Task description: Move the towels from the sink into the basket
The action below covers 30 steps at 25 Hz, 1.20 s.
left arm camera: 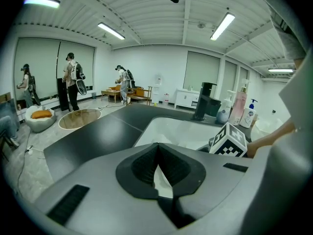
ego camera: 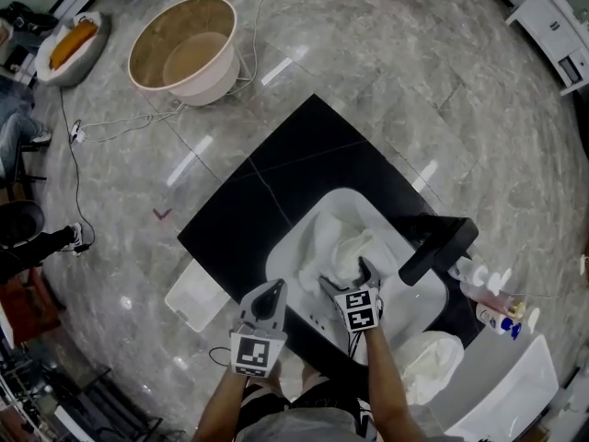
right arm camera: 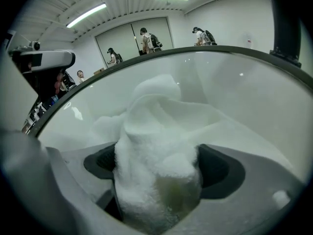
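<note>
Holding the left gripper point(ego camera: 273, 288) point(left arm camera: 157, 148) shut and empty above the sink's point(ego camera: 281, 265) near rim. Pointing the right gripper point(ego camera: 343, 276) point(right arm camera: 156, 165) steeply down into the bowl, jaws gaping wide either side of a white towel point(ego camera: 354, 247) point(right arm camera: 161, 126) heaped there, not clamping it. Crowding the sink's right side: black faucet point(ego camera: 437, 242), bottles point(ego camera: 492, 293). Sitting well beyond the black counter point(ego camera: 267, 182), on the floor: basket point(ego camera: 138, 49).

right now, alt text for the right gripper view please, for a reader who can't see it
A white towel bunches up between the wide-apart jaws of the right gripper, low inside a white sink. Beyond the sink's rim, a few people stand far off under ceiling strip lights.
</note>
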Motion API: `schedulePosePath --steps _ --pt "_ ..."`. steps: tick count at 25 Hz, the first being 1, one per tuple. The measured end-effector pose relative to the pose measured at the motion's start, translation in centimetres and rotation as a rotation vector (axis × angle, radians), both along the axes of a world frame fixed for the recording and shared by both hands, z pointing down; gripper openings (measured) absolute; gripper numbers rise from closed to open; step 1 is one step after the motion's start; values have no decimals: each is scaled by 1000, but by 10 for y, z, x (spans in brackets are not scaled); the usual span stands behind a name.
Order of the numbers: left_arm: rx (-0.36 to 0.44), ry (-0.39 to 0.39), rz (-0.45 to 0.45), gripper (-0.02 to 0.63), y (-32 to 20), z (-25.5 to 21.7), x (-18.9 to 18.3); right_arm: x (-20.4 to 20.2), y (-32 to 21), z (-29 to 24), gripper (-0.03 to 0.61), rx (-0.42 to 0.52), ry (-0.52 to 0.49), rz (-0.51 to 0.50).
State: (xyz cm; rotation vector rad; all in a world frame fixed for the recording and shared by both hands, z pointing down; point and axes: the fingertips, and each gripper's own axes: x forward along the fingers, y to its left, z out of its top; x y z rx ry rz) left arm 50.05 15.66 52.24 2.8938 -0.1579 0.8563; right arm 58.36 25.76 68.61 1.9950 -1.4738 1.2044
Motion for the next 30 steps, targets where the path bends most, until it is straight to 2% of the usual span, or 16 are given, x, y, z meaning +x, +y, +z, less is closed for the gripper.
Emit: schedulePosePath --steps 2,4,5,7,15,30 --pt "1 -3 -2 9 0 -1 -1 4 2 -2 421 -29 18 8" --pt "3 -1 -4 9 -1 -2 -1 12 7 -2 267 -75 57 14" --pt "4 -1 -6 9 -1 -2 -2 14 8 -2 232 -89 70 17" --pt "5 -1 -9 9 -1 -3 -4 15 8 -3 201 -95 89 20" --pt "12 14 -22 9 2 -14 -14 15 7 -27 173 -36 128 36" --pt "133 141 -86 9 -17 -115 -39 4 -14 -173 172 183 256 62"
